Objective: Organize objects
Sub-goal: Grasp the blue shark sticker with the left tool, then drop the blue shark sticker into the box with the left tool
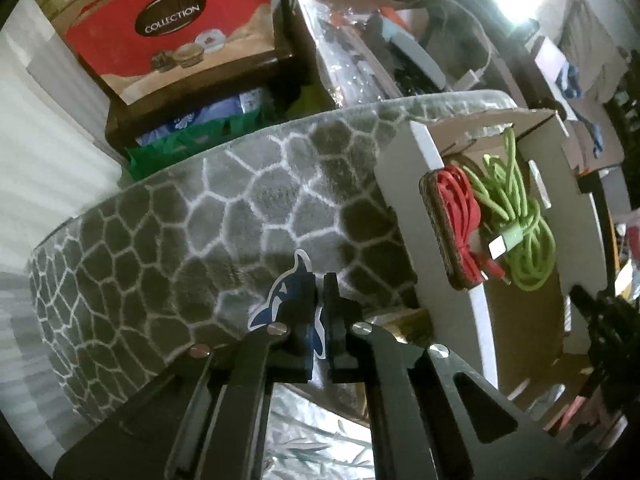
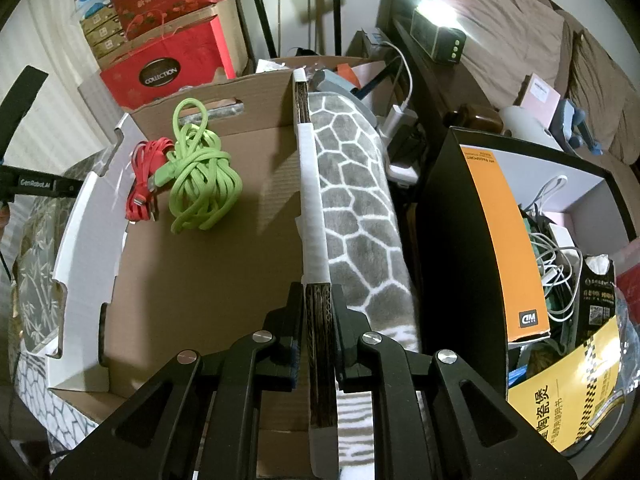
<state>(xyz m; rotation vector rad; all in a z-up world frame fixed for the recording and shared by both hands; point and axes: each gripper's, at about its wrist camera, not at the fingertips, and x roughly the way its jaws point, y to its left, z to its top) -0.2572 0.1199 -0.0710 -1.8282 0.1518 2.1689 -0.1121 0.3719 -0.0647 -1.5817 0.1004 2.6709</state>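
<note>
1. The right hand-held gripper (image 2: 318, 300) is clamped on the dark side wall (image 2: 319, 344) of the cardboard box (image 2: 208, 280).
2. The left hand-held gripper (image 1: 320, 292) has its fingers almost together, with nothing between them, above the grey patterned blanket (image 1: 180, 220).
3. The green cable (image 2: 202, 184) and the red cable (image 2: 140, 184) lie touching, side by side, inside the box.

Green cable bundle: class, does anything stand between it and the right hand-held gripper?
Nothing visible does: only bare cardboard box floor lies between the green cable bundle and the right hand-held gripper, which is shut on the box's side wall. The red cable lies left of the bundle.
</note>
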